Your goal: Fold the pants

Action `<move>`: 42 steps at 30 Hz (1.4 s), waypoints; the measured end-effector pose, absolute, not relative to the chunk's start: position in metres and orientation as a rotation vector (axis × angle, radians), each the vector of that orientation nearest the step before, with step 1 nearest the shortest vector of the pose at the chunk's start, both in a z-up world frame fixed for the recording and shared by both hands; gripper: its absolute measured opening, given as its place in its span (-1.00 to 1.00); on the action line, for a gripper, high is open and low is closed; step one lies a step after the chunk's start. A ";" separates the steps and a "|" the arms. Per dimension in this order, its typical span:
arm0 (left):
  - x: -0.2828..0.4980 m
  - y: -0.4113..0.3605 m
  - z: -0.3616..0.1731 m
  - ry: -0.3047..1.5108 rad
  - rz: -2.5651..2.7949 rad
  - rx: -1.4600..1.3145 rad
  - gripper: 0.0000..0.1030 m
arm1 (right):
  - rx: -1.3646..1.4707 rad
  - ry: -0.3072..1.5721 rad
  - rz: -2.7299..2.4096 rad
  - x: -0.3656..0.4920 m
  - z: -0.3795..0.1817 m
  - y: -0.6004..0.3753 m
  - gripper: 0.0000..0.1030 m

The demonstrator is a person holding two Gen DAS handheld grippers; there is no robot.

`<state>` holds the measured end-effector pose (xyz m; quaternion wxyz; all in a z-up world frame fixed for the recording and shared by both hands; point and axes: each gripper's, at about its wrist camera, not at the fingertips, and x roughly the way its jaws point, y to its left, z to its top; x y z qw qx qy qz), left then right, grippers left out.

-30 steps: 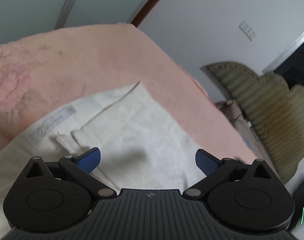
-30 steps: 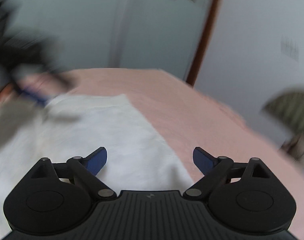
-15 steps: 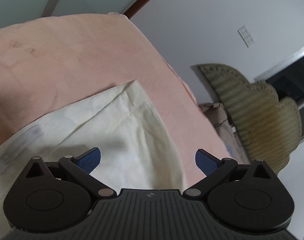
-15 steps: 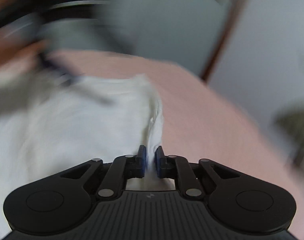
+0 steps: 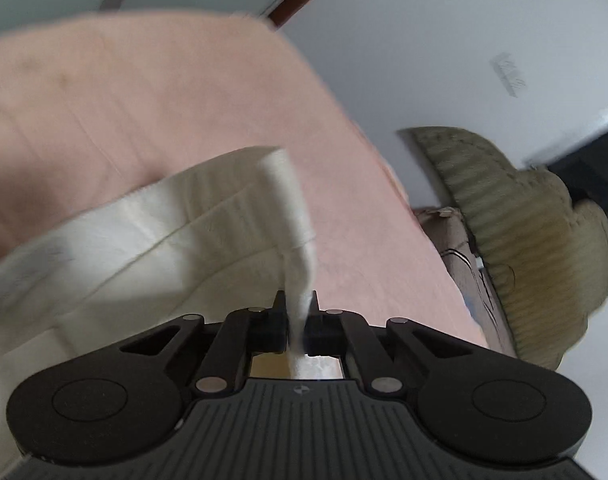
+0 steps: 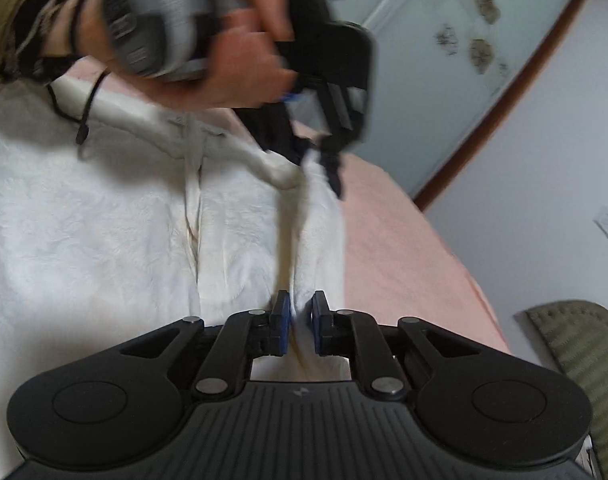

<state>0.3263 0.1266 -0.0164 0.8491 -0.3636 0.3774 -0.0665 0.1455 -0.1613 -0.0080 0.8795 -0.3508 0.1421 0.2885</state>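
The white pants (image 6: 103,232) lie on a pink bedsheet (image 6: 404,248). My right gripper (image 6: 300,316) is shut on the pants' right edge, pinching a ridge of cloth. My left gripper (image 5: 296,308) is shut on the pants (image 5: 151,232) at a corner of the same edge and lifts it off the pink sheet (image 5: 143,100). In the right wrist view the left gripper (image 6: 324,156) shows farther along that edge, held in a hand (image 6: 207,40), with cloth stretched between the two grippers.
An olive ribbed headboard (image 5: 524,232) stands right of the bed, with a patterned pillow (image 5: 464,256) below it. A white wall with a switch plate (image 5: 508,76) and a frosted glass door (image 6: 464,40) lie beyond the bed's far edge.
The left gripper went from open to shut on the pants' corner and raised it. The right gripper, open a second ago, has stayed shut on the edge since half a second ago.
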 end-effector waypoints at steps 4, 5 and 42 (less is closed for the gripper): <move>0.278 0.141 -0.009 0.740 -0.198 -0.750 -0.92 | -0.692 0.255 0.489 0.116 0.007 -0.198 -0.30; 0.267 0.145 -0.008 0.728 -0.212 -0.754 -0.92 | -0.695 0.259 0.448 0.113 0.011 -0.211 -0.19; 0.079 0.201 -0.039 0.748 -0.129 -0.450 -0.82 | -0.372 0.563 0.391 -0.029 -0.008 -0.250 -0.89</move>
